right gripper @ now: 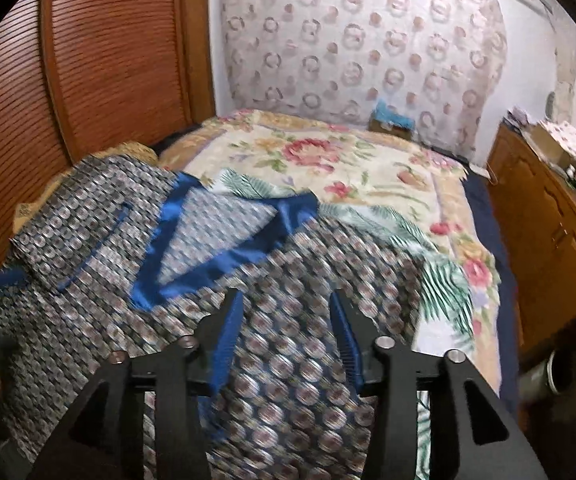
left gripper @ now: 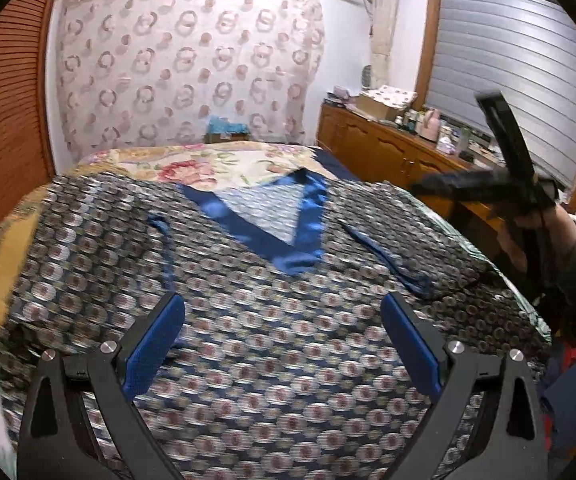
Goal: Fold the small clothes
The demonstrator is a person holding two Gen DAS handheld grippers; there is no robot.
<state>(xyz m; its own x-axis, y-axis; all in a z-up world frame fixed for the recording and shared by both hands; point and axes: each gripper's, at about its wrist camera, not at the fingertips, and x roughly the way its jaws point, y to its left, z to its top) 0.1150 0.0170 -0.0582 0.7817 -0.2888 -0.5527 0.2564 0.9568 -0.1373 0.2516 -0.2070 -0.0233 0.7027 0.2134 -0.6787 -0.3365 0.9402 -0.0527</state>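
Left gripper (left gripper: 283,320) parted, patterned robe (left gripper: 247,280) spread flat

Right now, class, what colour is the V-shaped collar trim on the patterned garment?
Shiny blue V-shaped collar trim, clearest in the right wrist view.

A home bedroom: floral-covered bed (right gripper: 368,168), wooden dresser (left gripper: 388,148), shuttered wardrobe (right gripper: 99,52).

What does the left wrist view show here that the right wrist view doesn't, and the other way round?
Only the left wrist view: the right tongs seen from outside, raised at the right edge in a sleeved hand, before a slatted window blind. Only the right wrist view: the palm-leaf print cloth beside the garment, and the right tongs' own blue pads standing apart over the fabric. Both: the patterned garment with its blue V-neck collar, spread on the floral bedspread.
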